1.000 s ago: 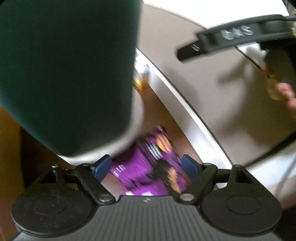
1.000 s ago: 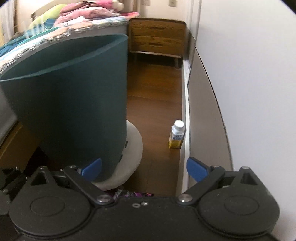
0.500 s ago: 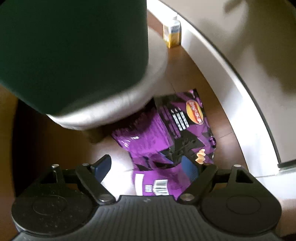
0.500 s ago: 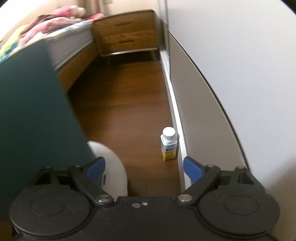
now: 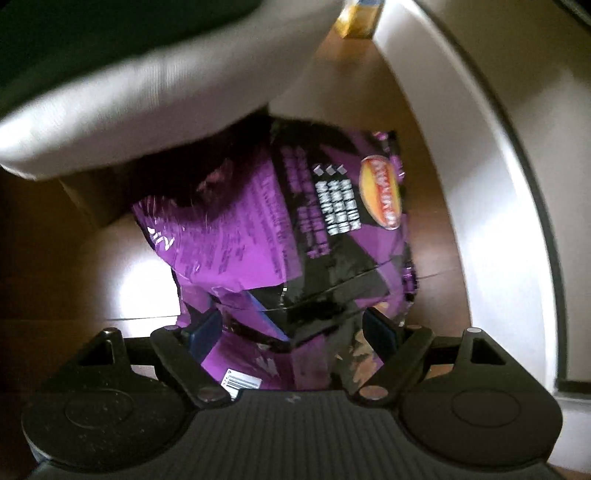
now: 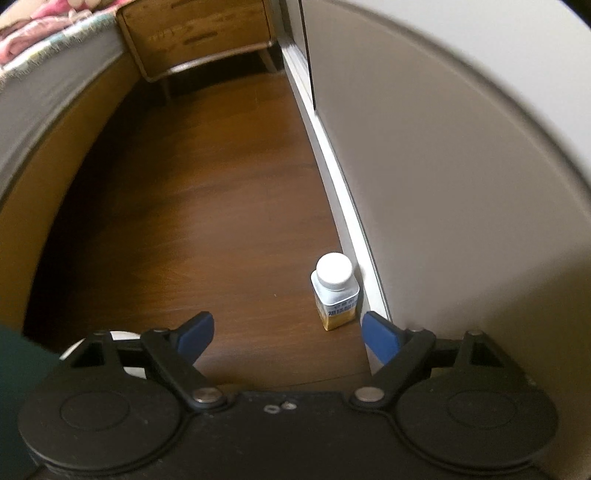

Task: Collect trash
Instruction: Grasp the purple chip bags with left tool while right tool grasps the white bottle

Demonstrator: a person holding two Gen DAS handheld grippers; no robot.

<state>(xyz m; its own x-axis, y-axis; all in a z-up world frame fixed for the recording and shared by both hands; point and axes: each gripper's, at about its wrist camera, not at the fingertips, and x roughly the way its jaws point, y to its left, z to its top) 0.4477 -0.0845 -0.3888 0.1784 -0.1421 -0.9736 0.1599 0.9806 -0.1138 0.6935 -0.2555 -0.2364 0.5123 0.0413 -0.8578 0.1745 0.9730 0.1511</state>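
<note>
A crumpled purple and black snack bag (image 5: 291, 236) lies on the wooden floor, partly under the white base (image 5: 147, 85) of a dark green bin. My left gripper (image 5: 291, 328) points down over the bag's near end, jaws wide, the bag between the blue pads; whether they touch it I cannot tell. A small bottle (image 6: 335, 291) with a white cap and yellow bottom stands on the floor against the white baseboard. My right gripper (image 6: 288, 332) hovers in front of it, jaws closing slowly with nothing between them. The bottle's yellow bottom (image 5: 360, 18) also shows at the top of the left wrist view.
A white wall with a baseboard (image 6: 332, 162) runs along the right. A bed (image 6: 44, 74) with a wooden frame lines the left, and a wooden nightstand (image 6: 199, 33) stands at the far end. The green bin's edge (image 6: 18, 354) shows at lower left.
My left gripper has dropped close onto the purple bag, which now fills its view. My right gripper has swung away from the green bin toward the bottle by the wall, and its jaws narrowed slightly.
</note>
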